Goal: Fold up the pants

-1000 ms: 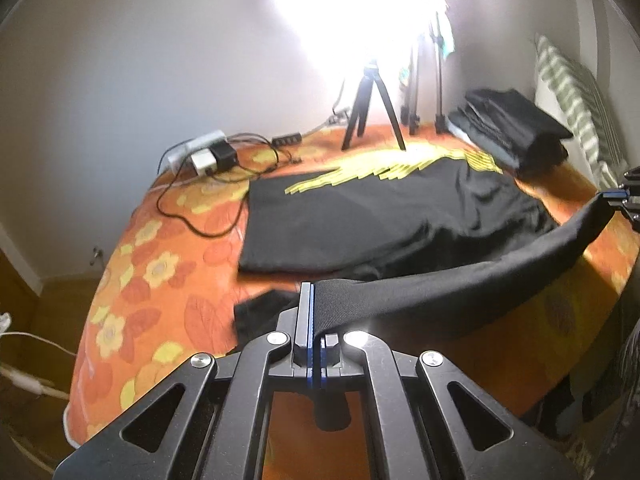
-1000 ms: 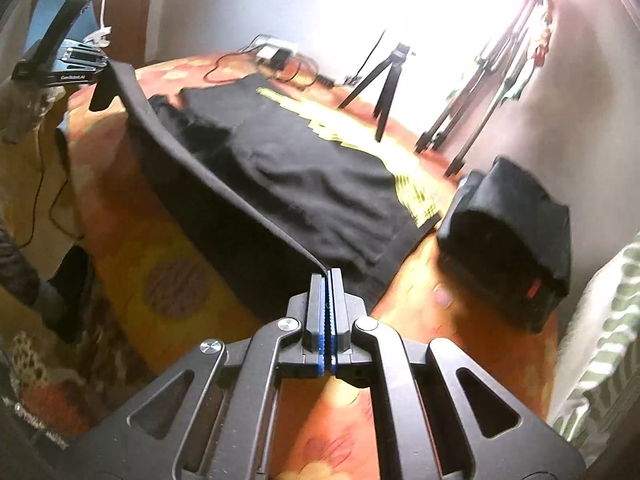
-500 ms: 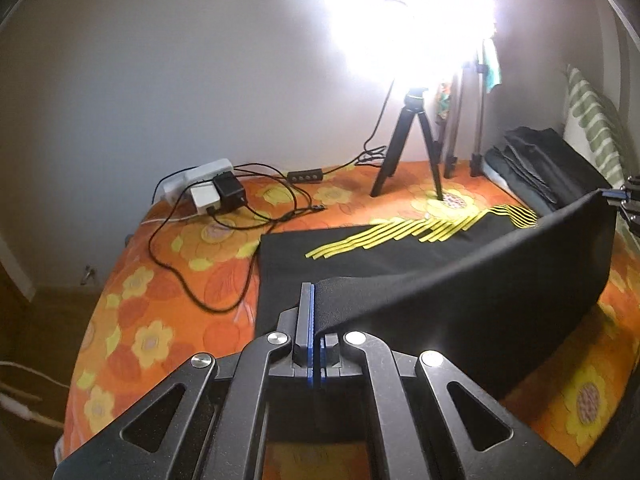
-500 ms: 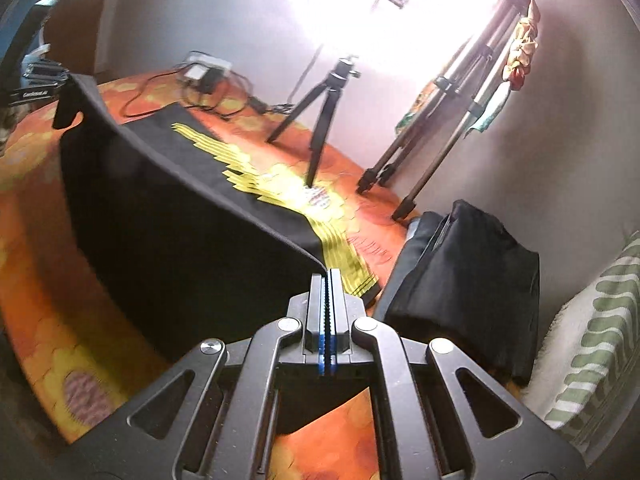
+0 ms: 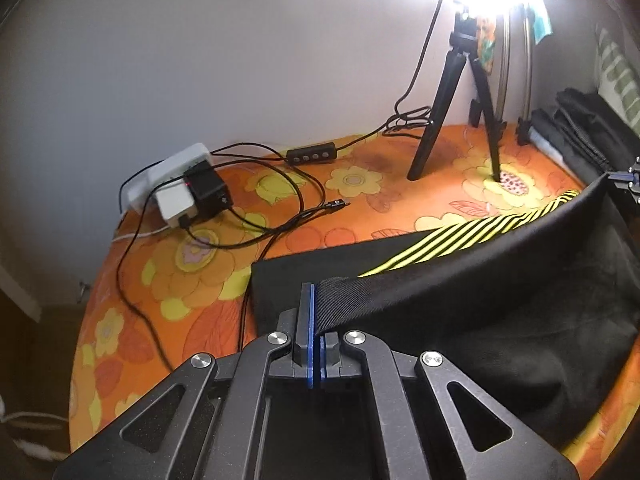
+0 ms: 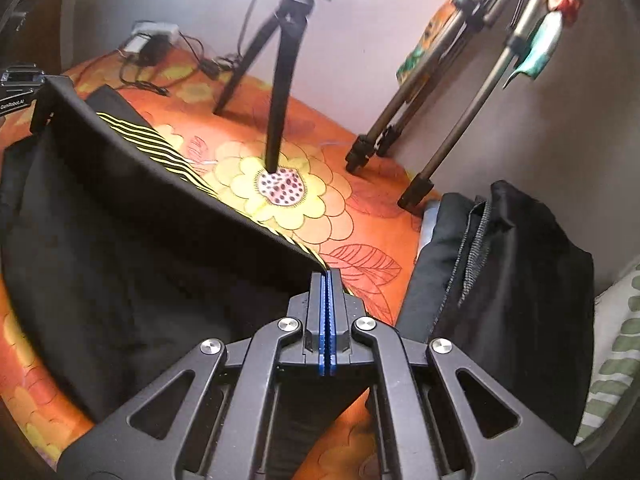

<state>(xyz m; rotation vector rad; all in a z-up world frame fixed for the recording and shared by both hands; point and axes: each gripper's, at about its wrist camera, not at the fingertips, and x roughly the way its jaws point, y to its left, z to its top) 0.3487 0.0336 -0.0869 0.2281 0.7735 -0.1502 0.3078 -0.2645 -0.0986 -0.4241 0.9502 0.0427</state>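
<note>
Black pants (image 5: 500, 312) with yellow stripes (image 5: 472, 236) lie on an orange flowered bedspread (image 5: 180, 264). A lifted edge of them is stretched taut between both grippers, above the flat layer. My left gripper (image 5: 316, 292) is shut on one corner of that edge. My right gripper (image 6: 328, 276) is shut on the other corner and shows at the right edge of the left wrist view (image 5: 630, 178). In the right wrist view the pants (image 6: 132, 240) hang as a sheet from the taut edge, with the left gripper (image 6: 24, 88) at far left.
A black tripod (image 5: 456, 96) stands on the bed behind the pants, with taller tripods (image 6: 460, 80) by the wall. A power strip with adapters (image 5: 180, 184) and cables (image 5: 280, 220) lie at the back left. Folded black clothes (image 6: 500, 280) and a striped pillow (image 6: 616, 340) sit at the right.
Both grippers have carried the lifted edge of the pants away from the bed's near side toward the tripods and wall. It now hangs over the striped far part.
</note>
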